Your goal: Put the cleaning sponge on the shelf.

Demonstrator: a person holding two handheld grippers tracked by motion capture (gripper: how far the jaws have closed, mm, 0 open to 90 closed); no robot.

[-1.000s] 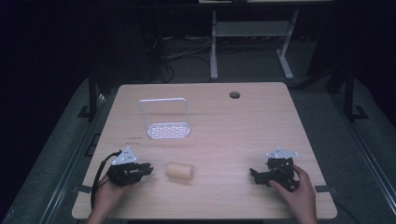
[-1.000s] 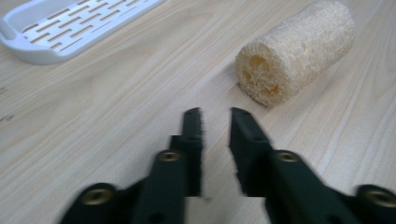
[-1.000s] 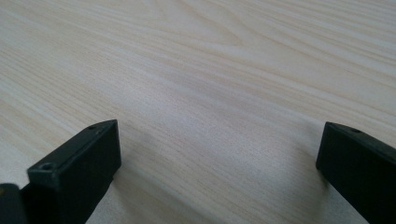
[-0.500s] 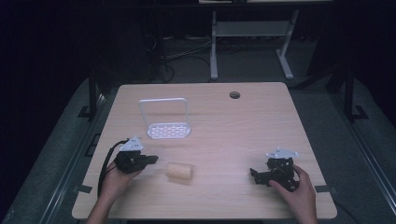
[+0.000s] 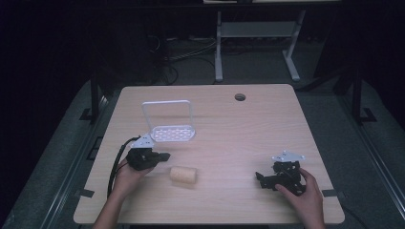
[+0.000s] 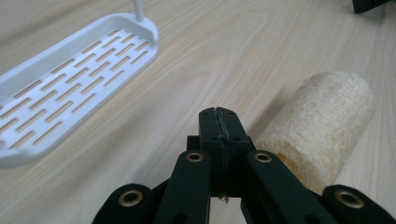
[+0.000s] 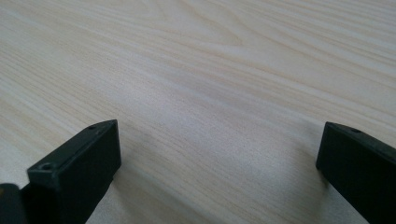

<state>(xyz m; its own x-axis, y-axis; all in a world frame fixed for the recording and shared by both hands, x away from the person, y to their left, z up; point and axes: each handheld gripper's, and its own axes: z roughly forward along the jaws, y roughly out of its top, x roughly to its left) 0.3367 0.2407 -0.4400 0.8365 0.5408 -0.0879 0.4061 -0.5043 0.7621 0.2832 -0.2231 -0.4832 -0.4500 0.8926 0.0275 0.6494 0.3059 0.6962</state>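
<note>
Your left gripper [image 6: 219, 122]: jaws closed on nothing, beside loofah roll [image 6: 320, 126]. White slotted rack [image 6: 70, 79] empty. Right gripper [image 7: 219, 154]: jaws apart.

No lettering, label, brand mark or number can be read anywhere; the wooden table [image 5: 267, 129] bears only its grain; the white rack [image 5: 171, 132] looks unmarked, though the high view may be too dim for small print
</note>
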